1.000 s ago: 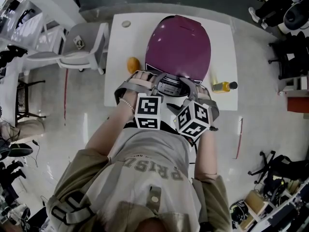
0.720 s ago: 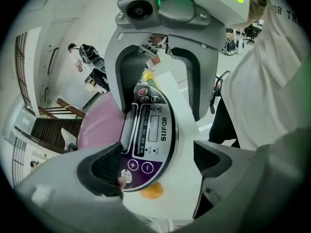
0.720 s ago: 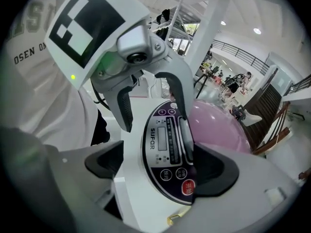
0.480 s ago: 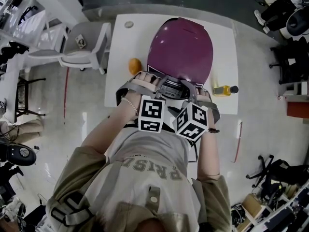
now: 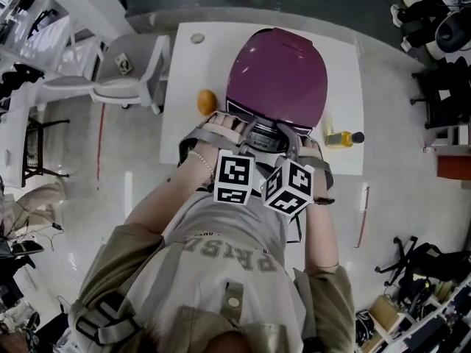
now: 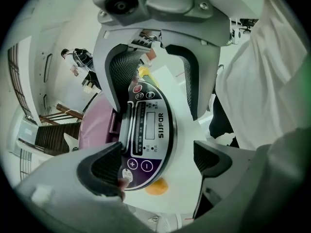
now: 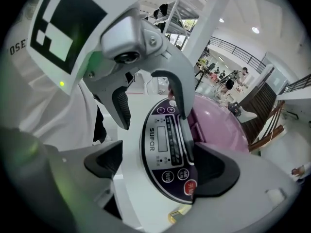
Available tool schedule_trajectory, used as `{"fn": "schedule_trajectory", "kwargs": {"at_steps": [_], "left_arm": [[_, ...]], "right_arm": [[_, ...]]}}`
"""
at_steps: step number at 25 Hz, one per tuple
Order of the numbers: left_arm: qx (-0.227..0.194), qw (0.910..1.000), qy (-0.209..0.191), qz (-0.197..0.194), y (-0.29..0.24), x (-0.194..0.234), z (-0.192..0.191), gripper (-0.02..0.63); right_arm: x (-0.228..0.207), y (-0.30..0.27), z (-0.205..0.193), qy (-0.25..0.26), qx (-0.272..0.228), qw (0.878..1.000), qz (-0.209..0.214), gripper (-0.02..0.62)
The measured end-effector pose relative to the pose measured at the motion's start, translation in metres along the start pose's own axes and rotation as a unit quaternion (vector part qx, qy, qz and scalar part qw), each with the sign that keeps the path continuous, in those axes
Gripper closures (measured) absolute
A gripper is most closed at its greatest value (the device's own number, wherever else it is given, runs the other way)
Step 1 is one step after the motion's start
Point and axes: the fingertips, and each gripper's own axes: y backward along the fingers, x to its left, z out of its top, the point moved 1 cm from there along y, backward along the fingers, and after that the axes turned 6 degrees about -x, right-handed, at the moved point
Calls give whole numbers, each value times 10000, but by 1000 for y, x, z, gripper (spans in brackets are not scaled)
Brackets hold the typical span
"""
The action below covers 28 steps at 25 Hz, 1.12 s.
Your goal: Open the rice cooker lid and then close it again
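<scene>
From above, the rice cooker (image 5: 276,76) sits on the white table (image 5: 184,87). It is a rounded body with a glossy purple lid (image 5: 280,57), which is shut. A round orange (image 5: 207,101) lies just beside it on my left. A yellow bottle (image 5: 342,137) with a dark cap lies on my right, and a white plastic chair (image 5: 132,68) stands off the table's left edge. My left gripper (image 5: 228,131) and right gripper (image 5: 298,140) both reach to the cooker's front, their marker cubes close together.

In the left gripper view, my dark ribbed pads (image 6: 104,164) stand wide apart and grip nothing. The smooth oval control panel (image 6: 148,130), with its small screen and round buttons, shows between them, and the orange lies past its lower end.

In the right gripper view, my jaws also gape wide and hold nothing. The same panel lies between them, one pad over its edge by the lid's seam. The other gripper's grey frame crosses the panel ahead.
</scene>
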Motion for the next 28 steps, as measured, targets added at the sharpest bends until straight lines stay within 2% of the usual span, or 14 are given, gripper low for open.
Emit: {"fn": "schedule_trajectory", "kwargs": {"at_steps": [8, 18, 23, 28], "left_arm": [[-163, 9998, 116, 28, 1, -1, -1, 130], [-142, 9999, 26, -22, 0, 2, -2, 130], [-113, 9999, -9, 61, 0, 2, -3, 130], [-254, 9996, 79, -3, 2, 2, -2, 130]], "right_arm": [[0, -1, 6, -365, -201, 9991, -62, 158], [-6, 2, 8, -518, -152, 9984, 185, 158], [-6, 1, 10, -593, -170, 9981, 87, 158], [-7, 2, 13, -790, -310, 9964, 41, 158]]}}
